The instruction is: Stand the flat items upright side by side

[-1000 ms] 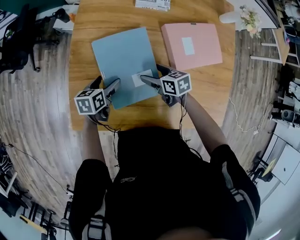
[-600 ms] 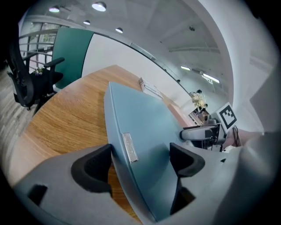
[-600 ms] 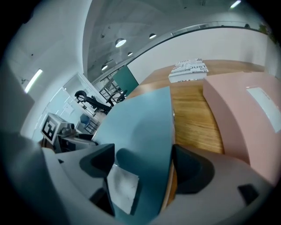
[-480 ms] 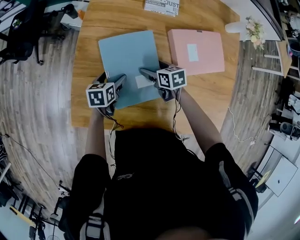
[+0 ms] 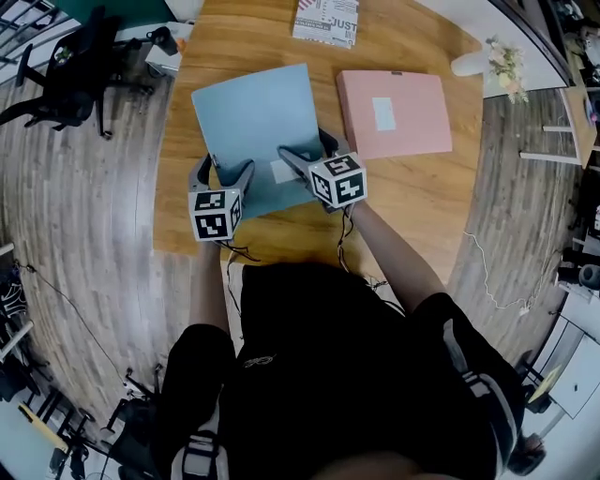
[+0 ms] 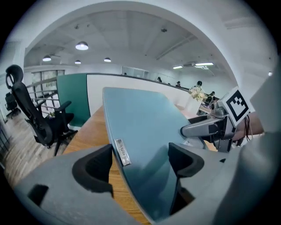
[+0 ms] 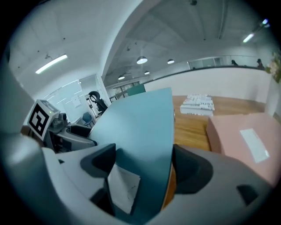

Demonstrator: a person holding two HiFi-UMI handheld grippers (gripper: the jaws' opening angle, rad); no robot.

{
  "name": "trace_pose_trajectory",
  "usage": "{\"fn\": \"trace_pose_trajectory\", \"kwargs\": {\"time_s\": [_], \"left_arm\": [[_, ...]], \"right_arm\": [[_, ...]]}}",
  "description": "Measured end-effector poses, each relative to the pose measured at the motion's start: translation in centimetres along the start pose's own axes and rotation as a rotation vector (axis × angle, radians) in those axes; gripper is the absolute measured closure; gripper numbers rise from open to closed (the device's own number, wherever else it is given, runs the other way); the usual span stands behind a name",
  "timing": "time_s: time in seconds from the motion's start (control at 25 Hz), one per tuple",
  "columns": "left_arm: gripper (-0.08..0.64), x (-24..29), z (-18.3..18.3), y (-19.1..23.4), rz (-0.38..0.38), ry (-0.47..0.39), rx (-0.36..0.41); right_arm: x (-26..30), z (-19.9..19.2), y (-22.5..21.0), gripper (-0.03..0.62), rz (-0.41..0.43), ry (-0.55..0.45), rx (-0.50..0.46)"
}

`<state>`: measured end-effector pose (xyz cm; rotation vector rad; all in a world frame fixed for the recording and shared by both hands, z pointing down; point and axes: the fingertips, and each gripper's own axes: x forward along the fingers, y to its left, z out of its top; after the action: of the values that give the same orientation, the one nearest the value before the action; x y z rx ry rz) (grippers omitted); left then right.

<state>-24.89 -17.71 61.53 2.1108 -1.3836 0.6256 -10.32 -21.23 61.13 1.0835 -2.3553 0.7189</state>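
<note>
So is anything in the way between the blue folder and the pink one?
No, nothing visible. Only bare wooden table lies between the blue folder and the pink folder. The left gripper and right gripper hold the blue folder's near edge.

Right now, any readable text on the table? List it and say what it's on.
"JUST": on the booklet; its other print is too small to read.
Blue folder, white sticker: nothing legible.
Blue folder, metal tag: too blurred.
Pink folder, white label: nothing legible.
</note>
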Motion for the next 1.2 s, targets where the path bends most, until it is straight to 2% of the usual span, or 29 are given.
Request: {"fn": "trace_pose_trajectory", "kwargs": {"time_s": [0.2,0.36,0.56,0.76,0.88,0.96,1.04,1.2], "left_arm": [[0.147,-2.8,3.4,-0.7,0.12,-0.189,0.109],[0.147,-4.4,5.2,-1.6,0.184,-0.297,0.191],[0.147,-4.8,5.7,-2.9,0.277,-0.375,0.279],[0.149,-4.7,3.8,-4.4,0.353,-0.377,0.313],[0.149,-5.2,4.1,-5.4,0.305,-0.4,0.306],[0.151,-6.1,4.6,-6.0,0.205,-0.443,0.273],[0.158,-7.3,4.7,-6.3,0.092,-0.464,0.273],[0.143,-9.2,6.0,-3.6,-0.051,-0.441,0.266]], "right_arm": [[-2.8,4.2,1.3,0.184,-0.057,-0.201,-0.192],[-5.2,6.3,2.4,0.187,-0.093,-0.336,-0.29],[-6.7,6.2,2.0,0.193,-0.132,-0.389,-0.339],[-6.9,4.3,0.9,0.192,-0.119,-0.362,-0.302],[-7.2,3.8,0.5,0.193,-0.101,-0.353,-0.311],[-7.5,3.6,0.3,0.201,-0.086,-0.347,-0.326],[-7.9,3.5,0.3,0.222,-0.069,-0.342,-0.348],[-8.5,3.6,0.6,0.209,-0.023,-0.312,-0.394]]}}
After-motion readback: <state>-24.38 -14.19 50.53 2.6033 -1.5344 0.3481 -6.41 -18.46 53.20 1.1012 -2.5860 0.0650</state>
